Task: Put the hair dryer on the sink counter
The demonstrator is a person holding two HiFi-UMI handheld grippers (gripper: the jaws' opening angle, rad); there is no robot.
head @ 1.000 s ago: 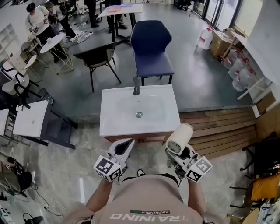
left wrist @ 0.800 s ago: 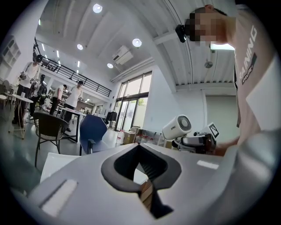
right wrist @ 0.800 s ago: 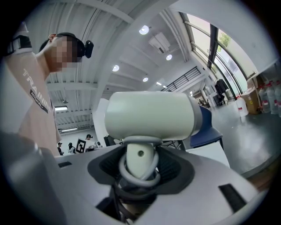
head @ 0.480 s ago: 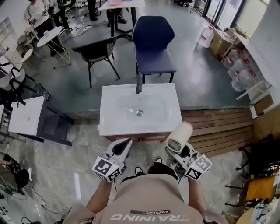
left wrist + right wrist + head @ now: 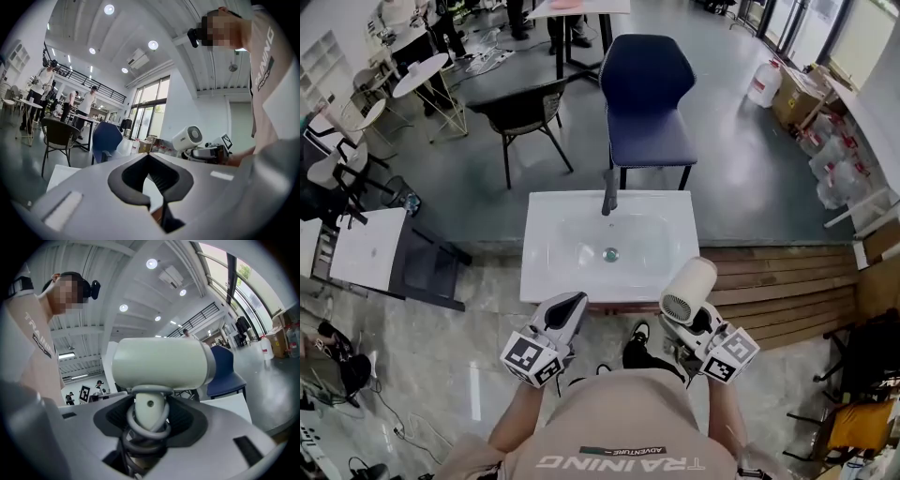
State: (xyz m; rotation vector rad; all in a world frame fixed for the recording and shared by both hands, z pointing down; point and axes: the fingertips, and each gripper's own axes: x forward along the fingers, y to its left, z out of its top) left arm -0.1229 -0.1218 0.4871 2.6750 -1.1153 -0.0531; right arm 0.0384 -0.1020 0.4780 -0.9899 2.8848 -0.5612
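Note:
The white sink counter [image 5: 546,279] with a dark faucet [image 5: 608,192] stands just ahead of me. My right gripper [image 5: 695,321] is shut on the handle of the cream hair dryer [image 5: 686,292], which hangs over the floor at the counter's front right corner. In the right gripper view the hair dryer [image 5: 159,364] stands upright between the jaws of my right gripper [image 5: 150,409], a grey cord wound round its handle. My left gripper [image 5: 571,303] hovers at the counter's front edge; in its own view my left gripper [image 5: 149,156] is shut and empty. Beyond it shows the hair dryer [image 5: 187,138].
A blue chair [image 5: 648,94] stands right behind the sink, a black chair [image 5: 521,114] to its left. Wooden steps [image 5: 787,281] run along the right of the counter. A low white table [image 5: 367,248] on a dark frame sits at the left. People are at tables far back.
The sink counter has drawn slightly nearer to both grippers as I step forward. The grippers keep their pose, the hair dryer still held in the right one.

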